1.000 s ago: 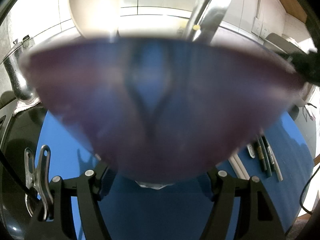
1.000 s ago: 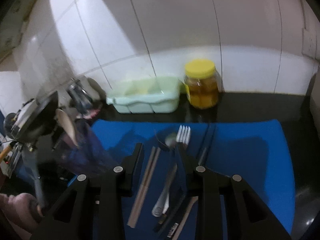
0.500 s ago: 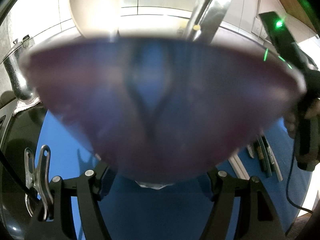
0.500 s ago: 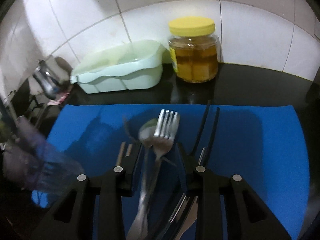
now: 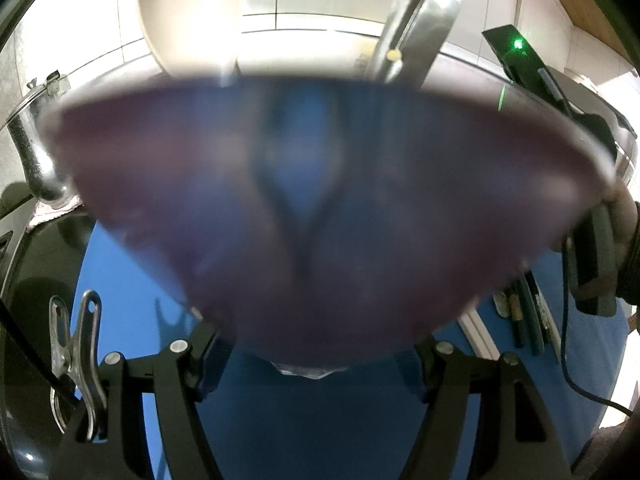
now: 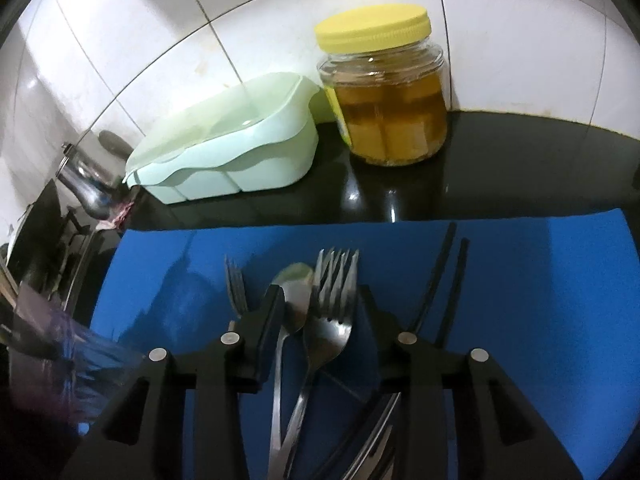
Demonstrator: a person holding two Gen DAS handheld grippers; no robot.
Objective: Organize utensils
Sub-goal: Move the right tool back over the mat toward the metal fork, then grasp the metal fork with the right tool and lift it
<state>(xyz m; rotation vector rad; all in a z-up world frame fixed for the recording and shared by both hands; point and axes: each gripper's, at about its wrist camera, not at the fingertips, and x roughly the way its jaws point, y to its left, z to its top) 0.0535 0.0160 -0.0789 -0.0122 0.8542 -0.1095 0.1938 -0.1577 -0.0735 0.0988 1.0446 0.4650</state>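
Observation:
My left gripper (image 5: 312, 354) is shut on a translucent purple cup (image 5: 320, 216) that fills the left wrist view; a pale spoon (image 5: 188, 16) and a metal utensil (image 5: 424, 16) stand in it. My right gripper (image 6: 320, 300) is open and low over the blue mat (image 6: 520, 300), its fingers on either side of a steel fork (image 6: 328, 320) and a spoon (image 6: 294, 304). A second fork (image 6: 236, 292) lies to the left and black chopsticks (image 6: 444, 276) to the right. The cup also shows at the left edge of the right wrist view (image 6: 60, 364).
A mint green container (image 6: 228, 148) and a yellow-lidded jar (image 6: 388, 92) stand on the black counter by the tiled wall. A metal pot (image 6: 88, 180) is at the left. Pens and chopsticks (image 5: 524, 312) lie on the mat's right side.
My right gripper has moved forward and down over the mat until its fingers straddle the fork and spoon. My left gripper has held still with the cup.

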